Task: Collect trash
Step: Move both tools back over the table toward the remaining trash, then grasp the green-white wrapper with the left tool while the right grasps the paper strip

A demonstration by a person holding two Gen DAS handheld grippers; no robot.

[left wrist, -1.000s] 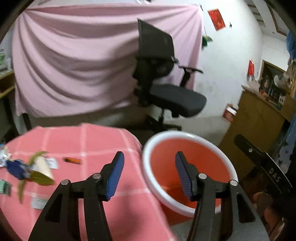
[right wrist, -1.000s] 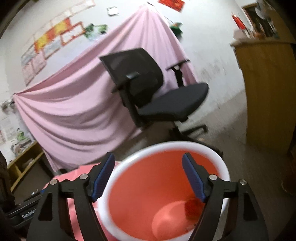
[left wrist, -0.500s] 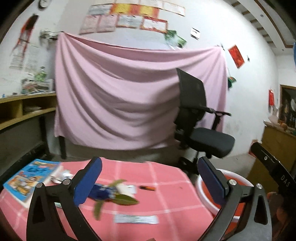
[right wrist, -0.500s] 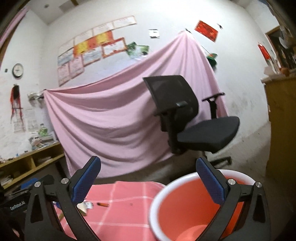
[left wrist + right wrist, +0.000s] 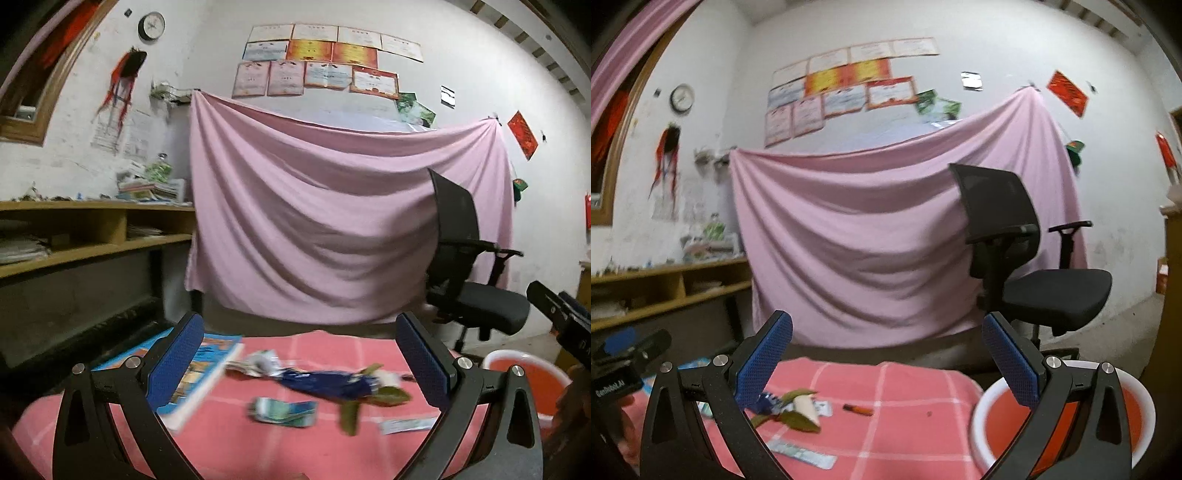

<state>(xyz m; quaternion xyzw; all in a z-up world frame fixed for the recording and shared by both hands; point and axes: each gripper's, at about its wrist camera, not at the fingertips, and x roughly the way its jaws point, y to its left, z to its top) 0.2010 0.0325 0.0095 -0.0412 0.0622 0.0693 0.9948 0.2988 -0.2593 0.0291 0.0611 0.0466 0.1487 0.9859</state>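
Left gripper [image 5: 299, 354] hangs wide and empty over the pink table [image 5: 229, 443]; book [image 5: 199, 373] by its left finger, wrappers [image 5: 282, 408] and leaves [image 5: 373, 398] between the fingers. Right gripper [image 5: 886, 356], equally wide, empty, red bucket [image 5: 1067, 417] behind its right finger.

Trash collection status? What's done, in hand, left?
Done: can't confirm anything; the red bin beside the table shows no contents from this angle. In hand: nothing, left gripper and right gripper are both open and empty. Left: blue wrapper, leaves, crumpled foil, green packet, white strip and small orange item all lie on the pink cloth.
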